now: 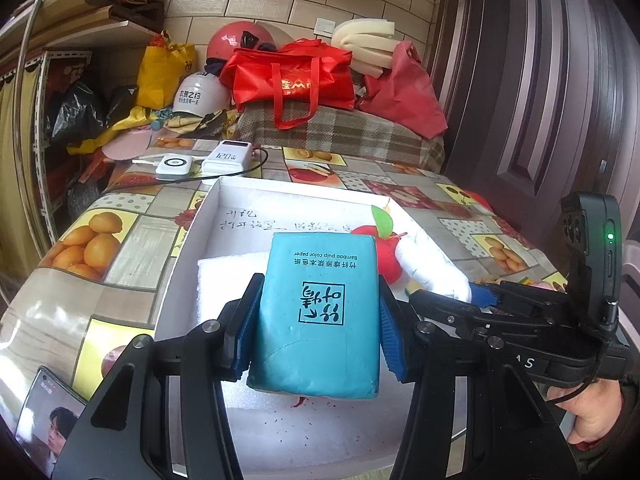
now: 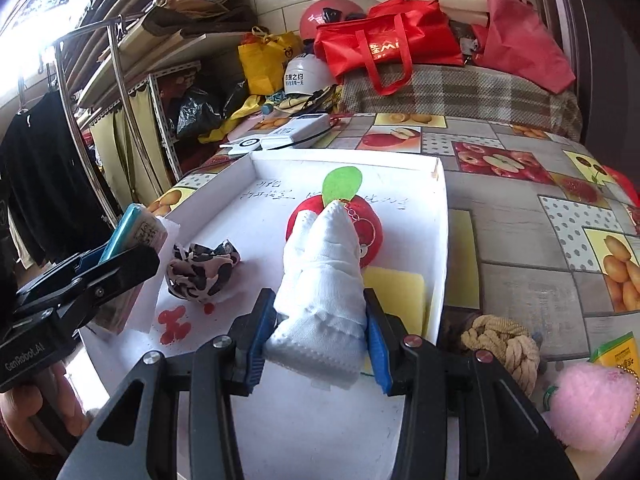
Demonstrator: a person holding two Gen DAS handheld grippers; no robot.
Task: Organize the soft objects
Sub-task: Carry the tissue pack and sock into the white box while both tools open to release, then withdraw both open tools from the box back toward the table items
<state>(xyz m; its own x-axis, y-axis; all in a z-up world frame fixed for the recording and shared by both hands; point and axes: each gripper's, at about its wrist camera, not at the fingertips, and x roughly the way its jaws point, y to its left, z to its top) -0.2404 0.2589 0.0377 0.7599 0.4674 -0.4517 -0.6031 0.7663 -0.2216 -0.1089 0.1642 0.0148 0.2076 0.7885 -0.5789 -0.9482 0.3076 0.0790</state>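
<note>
My left gripper (image 1: 318, 320) is shut on a teal tissue pack (image 1: 318, 312) and holds it over the white tray (image 1: 224, 200); the pack also shows in the right wrist view (image 2: 132, 228). My right gripper (image 2: 318, 340) is shut on a rolled white cloth (image 2: 324, 276) over the tray (image 2: 440, 240); the cloth also shows in the left wrist view (image 1: 432, 264). In the tray lie a red plush apple (image 2: 368, 224), a black-and-white patterned cloth ball (image 2: 202, 270), a yellow sponge (image 2: 400, 292) and a folded white towel (image 1: 224, 284).
A knotted rope toy (image 2: 504, 344), a pink plush (image 2: 592, 404) and a yellow carton (image 2: 618, 352) lie right of the tray. Power banks (image 1: 224, 158) sit behind it. A phone (image 1: 44, 412) lies at the near left. Red bags (image 1: 292, 80) and helmets are piled at the back.
</note>
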